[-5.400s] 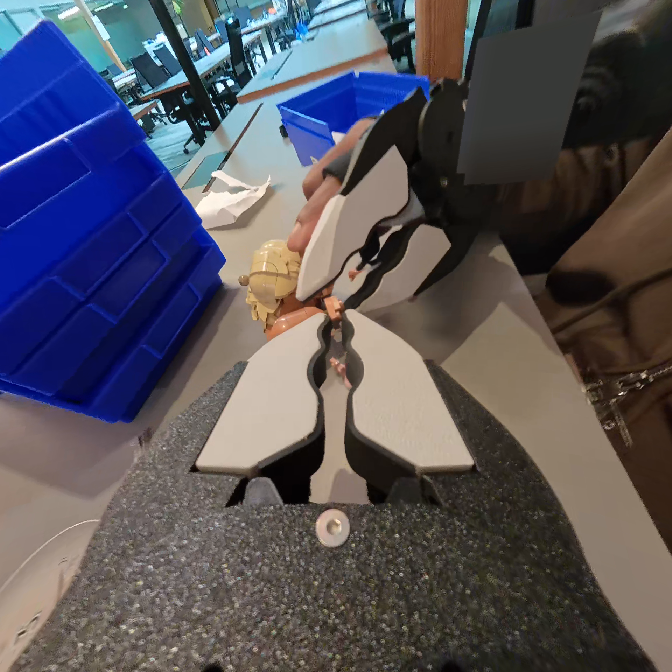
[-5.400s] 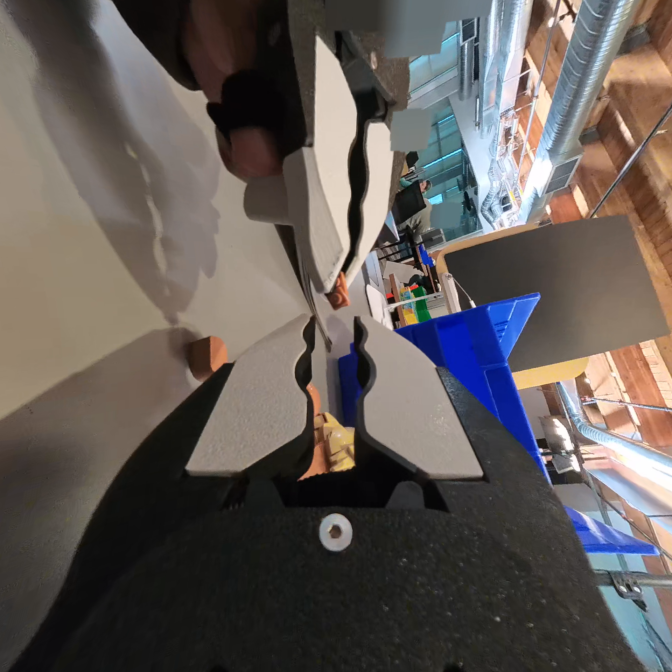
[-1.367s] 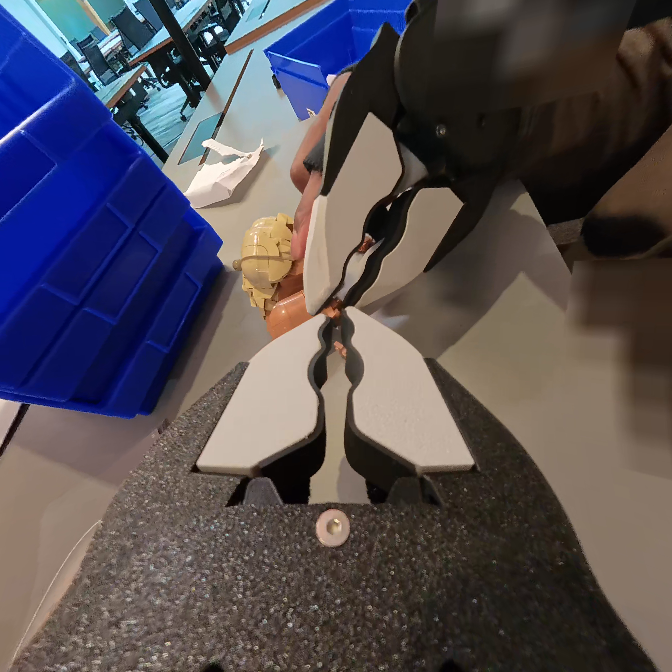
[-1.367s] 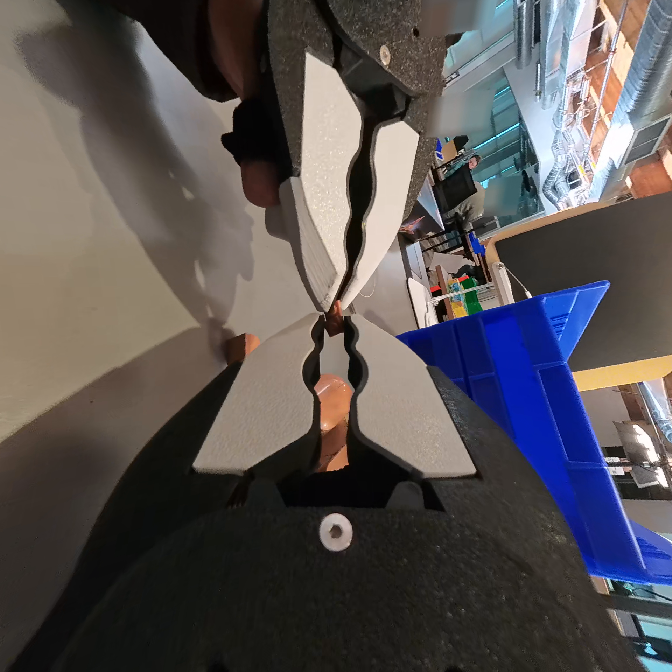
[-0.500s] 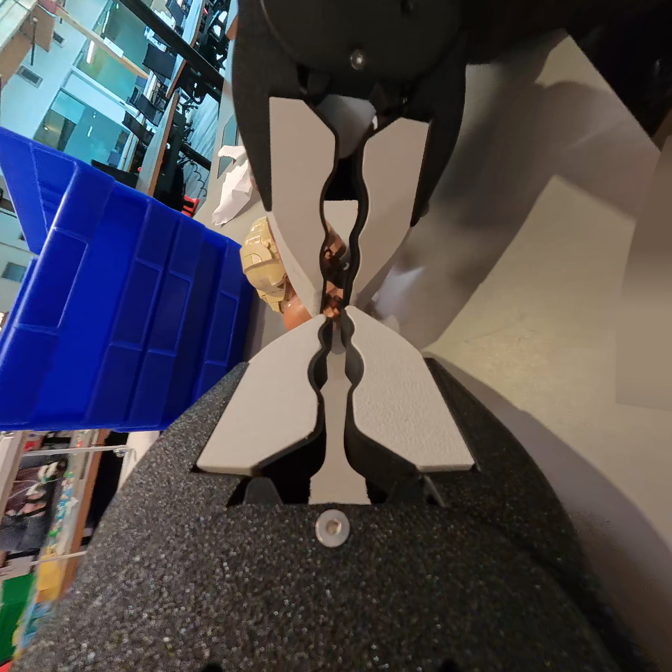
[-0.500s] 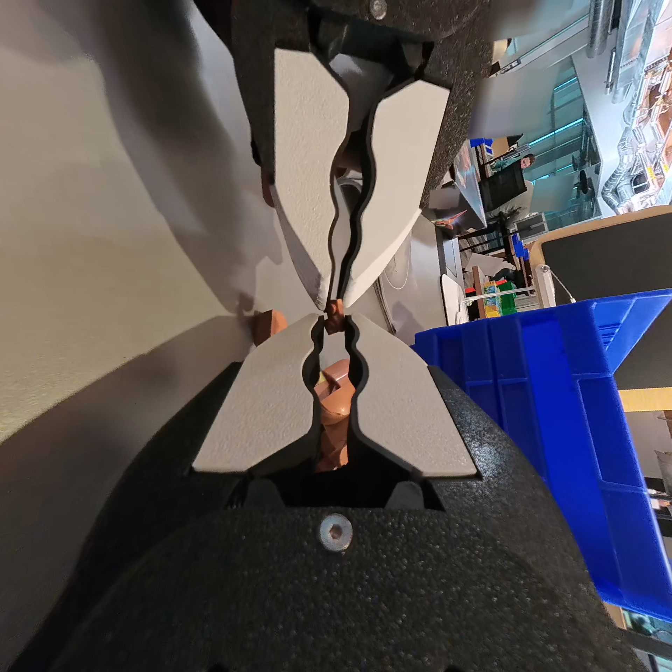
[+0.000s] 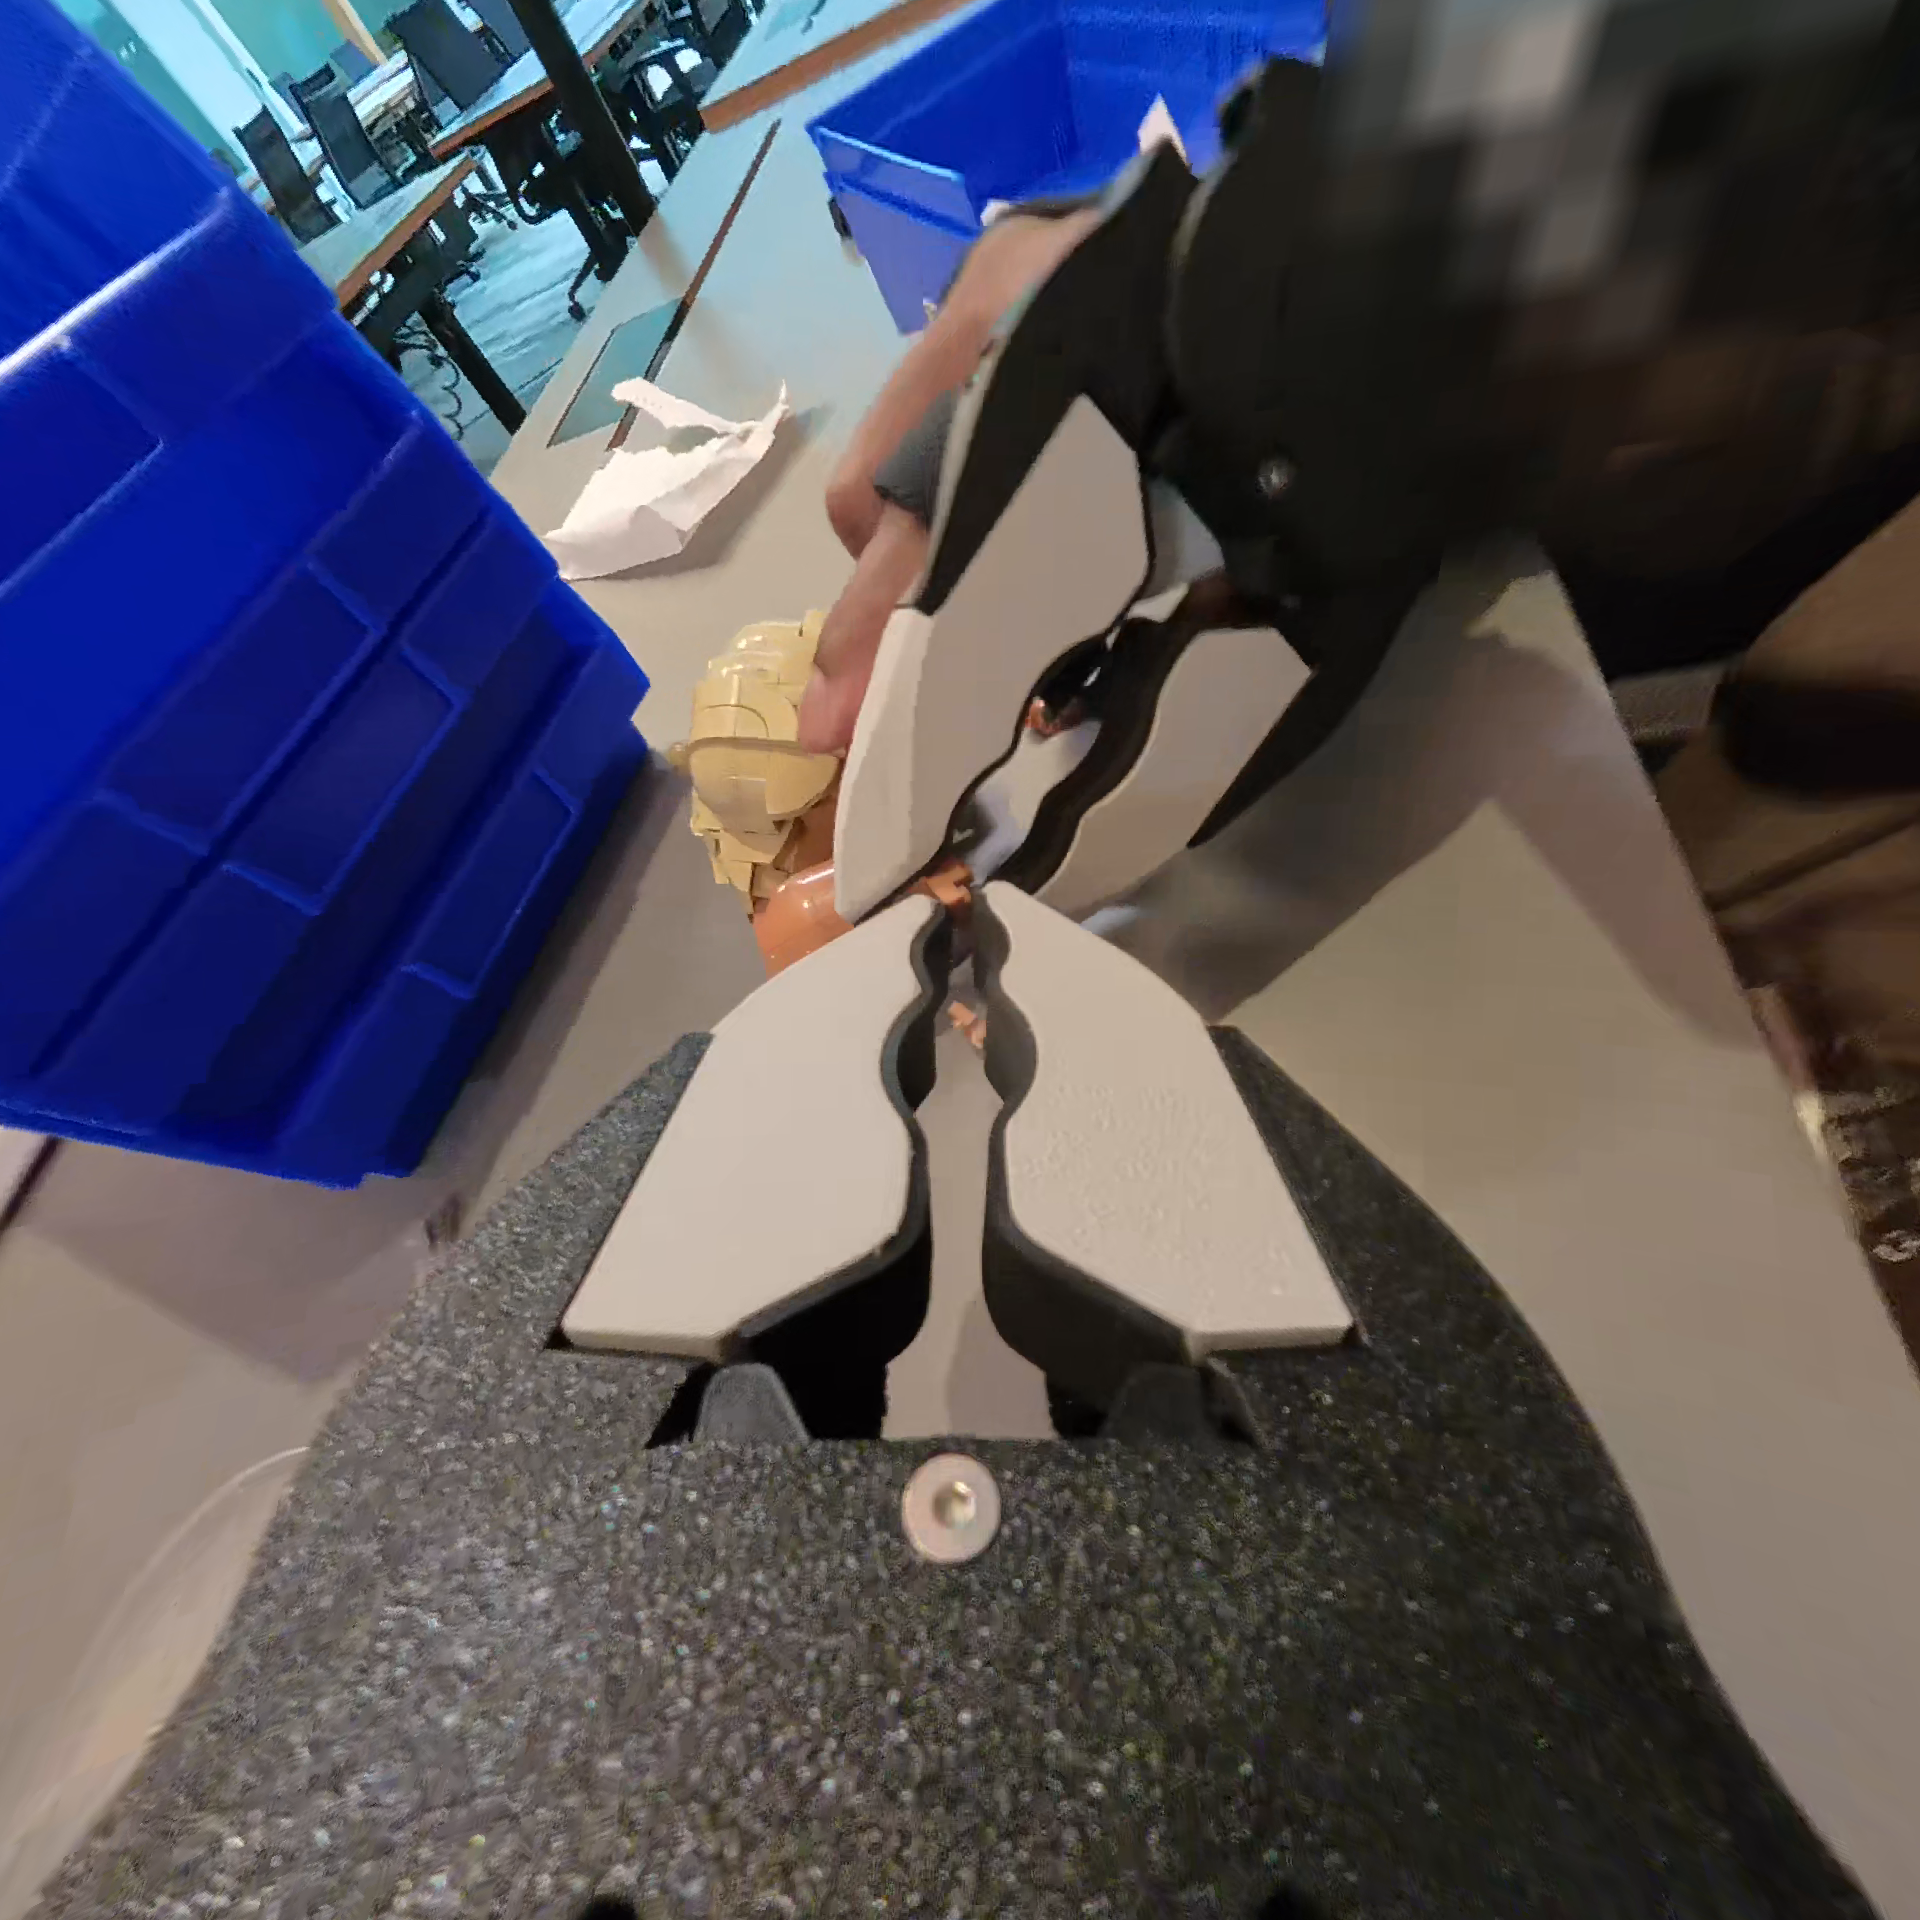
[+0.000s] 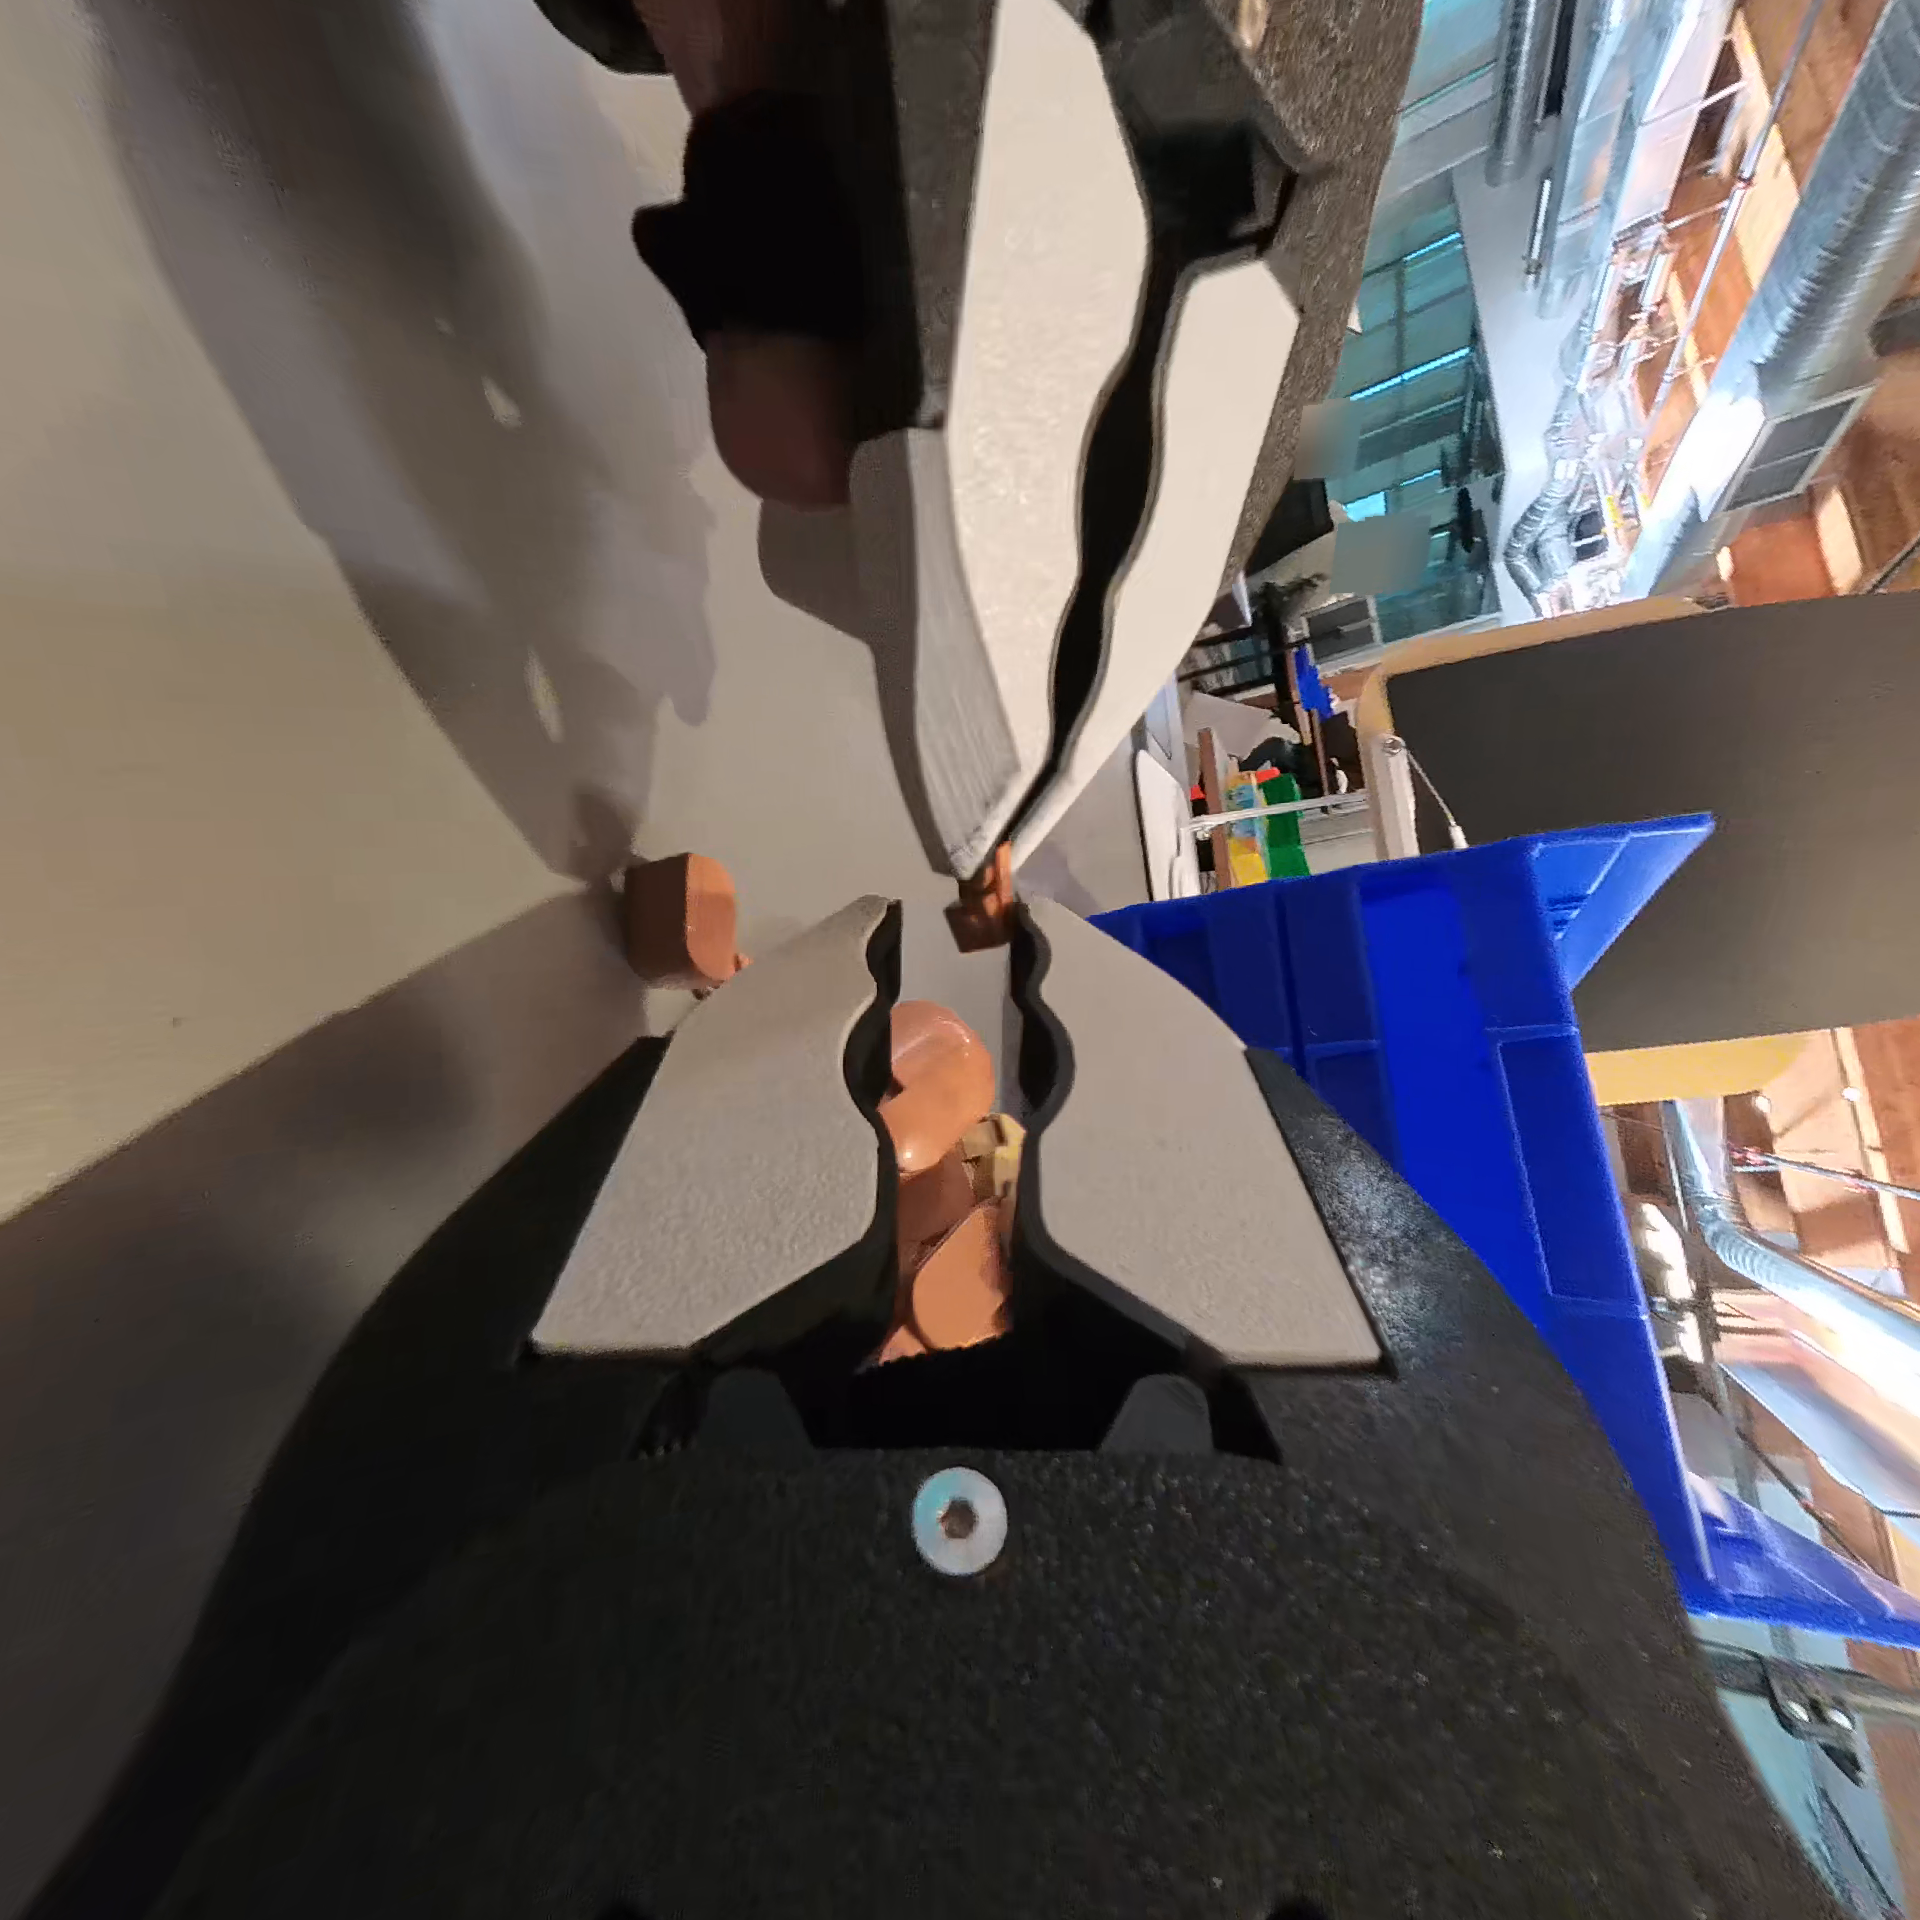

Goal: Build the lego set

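Observation:
My left gripper (image 7: 961,906) is shut on a small brown lego piece (image 7: 951,883). In the right wrist view it comes down from above (image 8: 987,847) with the piece (image 8: 977,920) at its tips. My right gripper (image 8: 956,914) meets it tip to tip, and its jaws stand slightly apart around the piece. It reaches in from the upper right in the left wrist view (image 7: 966,852). A tan and brown lego figure (image 7: 764,748) lies on the grey table just behind the tips. Its brown parts (image 8: 935,1143) show between my right fingers.
A loose brown brick (image 8: 675,930) lies on the table (image 7: 1455,1091). A large blue bin (image 7: 260,727) stands at the left, and another blue bin (image 7: 935,156) stands farther back. Crumpled white paper (image 7: 665,488) lies beyond the figure. A person's hand (image 7: 862,582) holds the right gripper. Only a small space, under 4 cm, lies between the two pairs of fingers.
Both grippers have tilted back from a straight tip-to-tip line to an angled one. The right gripper's jaws have parted a little around the small piece. The left stays shut on it.

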